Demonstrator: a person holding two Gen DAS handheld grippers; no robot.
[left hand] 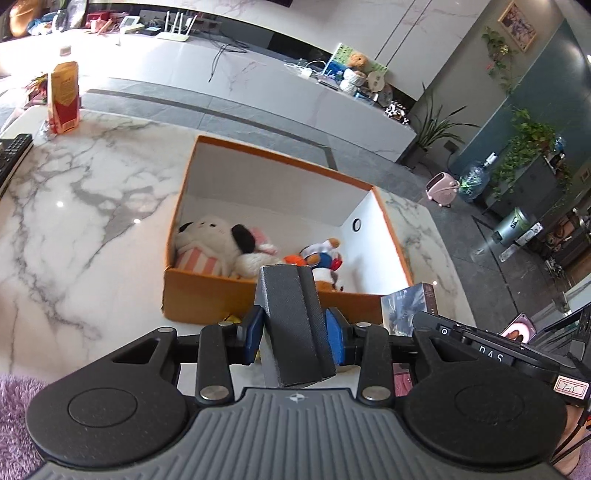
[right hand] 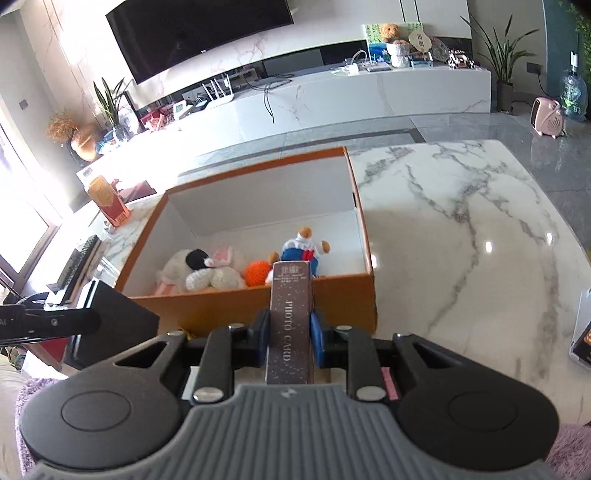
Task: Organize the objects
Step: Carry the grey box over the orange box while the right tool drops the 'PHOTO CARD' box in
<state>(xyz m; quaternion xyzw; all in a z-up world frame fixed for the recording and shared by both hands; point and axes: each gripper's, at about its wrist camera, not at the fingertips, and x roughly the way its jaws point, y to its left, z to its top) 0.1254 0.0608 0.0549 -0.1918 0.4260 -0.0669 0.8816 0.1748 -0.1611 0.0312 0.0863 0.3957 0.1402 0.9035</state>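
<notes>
Left claw (left hand: 295, 334) grips a grey textured box (left hand: 293, 325); right claw (right hand: 290, 334) grips a brown "PHOTO CARD" box (right hand: 291, 321). Both hang just short of the orange bin (left hand: 192, 291), which holds plush toys (left hand: 214, 243).

Judgement: clear the near wall first, then release over the bare floor at right.

Surface: white marble counter (right hand: 461, 229). Room: TV (right hand: 199, 33), potted plants.

A dark television (right hand: 199, 35) hangs on the marble wall above a long white console (right hand: 369, 92); grey tiled floor (right hand: 561, 147), bright daylight from the left
</notes>
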